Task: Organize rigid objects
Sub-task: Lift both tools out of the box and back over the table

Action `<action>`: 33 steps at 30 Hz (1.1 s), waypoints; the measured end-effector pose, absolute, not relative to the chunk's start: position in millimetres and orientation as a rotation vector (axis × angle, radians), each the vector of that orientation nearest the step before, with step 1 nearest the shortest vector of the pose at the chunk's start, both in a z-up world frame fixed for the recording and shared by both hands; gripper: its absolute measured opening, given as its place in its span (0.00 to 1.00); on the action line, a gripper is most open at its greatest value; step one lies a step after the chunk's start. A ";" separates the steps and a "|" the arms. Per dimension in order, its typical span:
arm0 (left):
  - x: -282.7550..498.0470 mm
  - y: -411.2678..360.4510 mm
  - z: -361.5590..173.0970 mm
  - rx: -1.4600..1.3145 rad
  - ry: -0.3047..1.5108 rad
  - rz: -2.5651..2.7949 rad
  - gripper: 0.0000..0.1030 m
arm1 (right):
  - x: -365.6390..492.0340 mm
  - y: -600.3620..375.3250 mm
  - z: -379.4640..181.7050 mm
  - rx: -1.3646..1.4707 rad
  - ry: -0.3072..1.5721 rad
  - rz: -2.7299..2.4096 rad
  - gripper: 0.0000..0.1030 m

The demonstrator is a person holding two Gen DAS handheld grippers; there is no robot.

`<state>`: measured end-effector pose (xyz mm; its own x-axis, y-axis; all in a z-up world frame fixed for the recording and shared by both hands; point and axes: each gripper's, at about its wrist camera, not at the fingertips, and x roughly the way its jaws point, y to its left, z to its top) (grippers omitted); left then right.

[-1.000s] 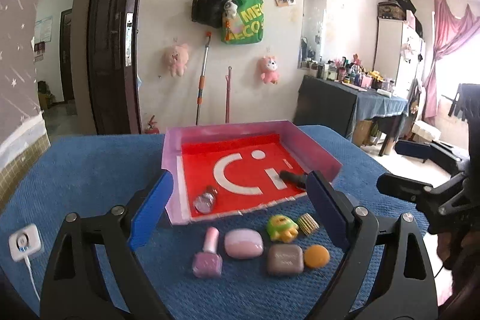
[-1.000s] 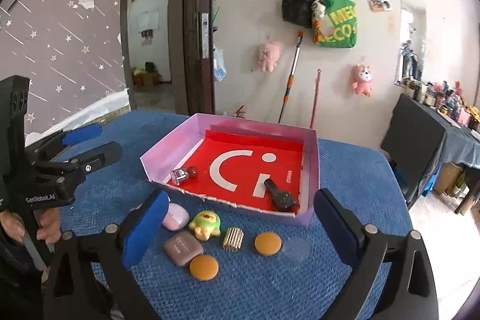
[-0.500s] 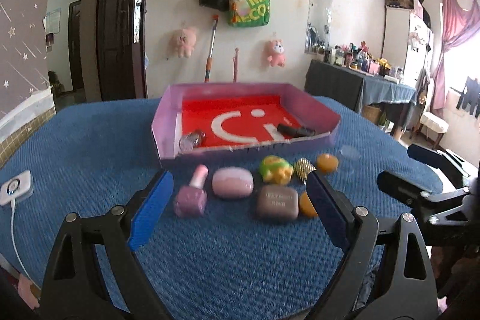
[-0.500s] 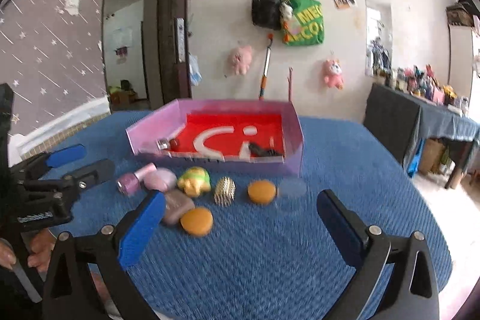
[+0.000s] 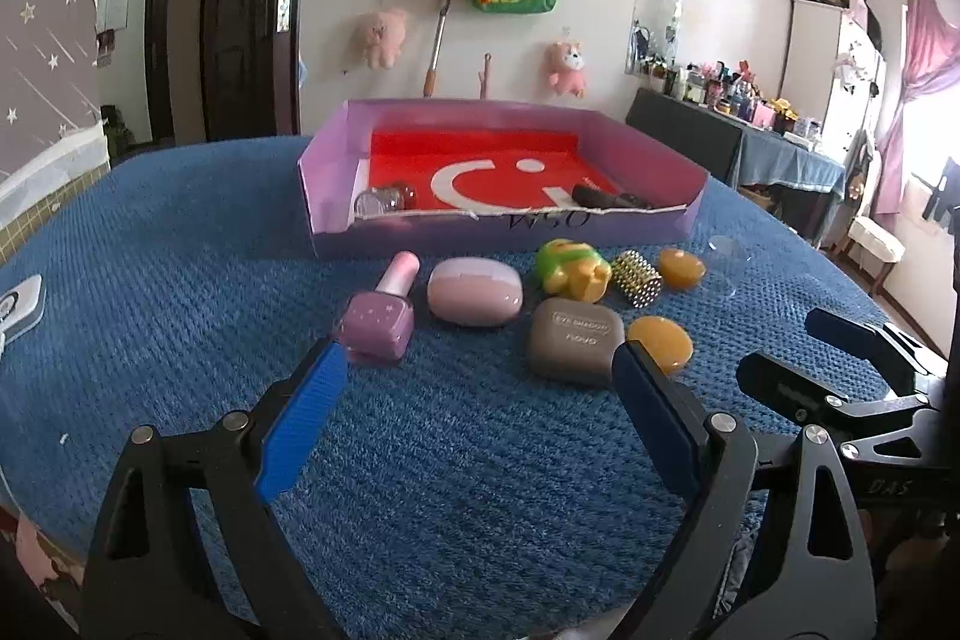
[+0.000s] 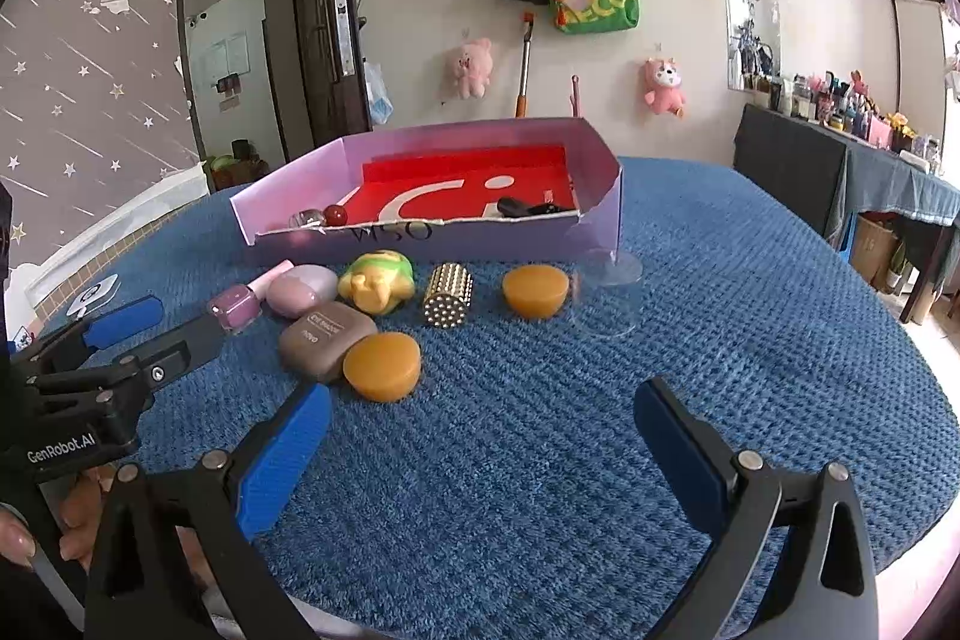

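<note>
Left wrist view shows the left gripper (image 5: 477, 388) with jaws spread wide and nothing between them, low over the blue table cover (image 5: 180, 292), facing a row of small items just in front of the near wall of the purple cardboard box (image 5: 498, 235). The purple nail polish bottle (image 5: 378, 319) lies nearest its left finger, the brown eyeshadow compact (image 5: 573, 343) nearest its right. The pink oval case (image 5: 474, 292), green-and-yellow toy figure (image 5: 567, 268), studded gold cylinder (image 5: 636, 277) and two orange discs (image 5: 660, 343) follow. All look light and stiff; the glass bottle is probably slick and breakable, best pinched across its square body. The right gripper (image 6: 480, 418) likewise stands wide open and empty.
</note>
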<state>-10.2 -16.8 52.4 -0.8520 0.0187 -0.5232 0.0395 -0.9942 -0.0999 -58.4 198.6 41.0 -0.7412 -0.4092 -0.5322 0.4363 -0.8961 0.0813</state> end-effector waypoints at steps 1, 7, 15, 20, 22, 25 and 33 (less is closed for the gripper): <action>-11.4 -17.5 50.5 0.863 0.173 -3.004 0.88 | -59.8 198.7 39.7 0.779 0.063 -2.568 1.00; -16.8 -20.2 43.7 0.901 0.193 -2.986 0.88 | -66.2 199.3 36.1 0.803 0.060 -2.564 1.00; -22.5 -26.1 40.3 0.927 0.188 -2.967 0.88 | -74.1 194.8 34.2 0.808 0.069 -2.557 1.00; -26.5 -34.8 42.7 0.937 0.173 -2.944 0.88 | -82.5 187.2 35.8 0.820 0.057 -2.526 1.00; -29.5 -38.7 41.7 0.960 0.164 -2.934 0.88 | -85.1 183.7 35.9 0.825 0.059 -2.514 1.00; -36.2 -46.5 38.9 1.014 0.174 -2.910 0.88 | -89.7 177.8 36.6 0.833 0.068 -2.499 1.00; -53.5 -64.4 35.2 1.086 0.163 -2.871 0.88 | -98.6 161.8 36.0 0.854 0.129 -2.456 1.00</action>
<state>-53.5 -64.4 35.2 -0.7484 -0.0262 -0.6627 0.1010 -0.9921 -0.0748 -98.6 161.8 36.0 -0.6587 -0.4530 -0.6007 0.5134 -0.8543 0.0813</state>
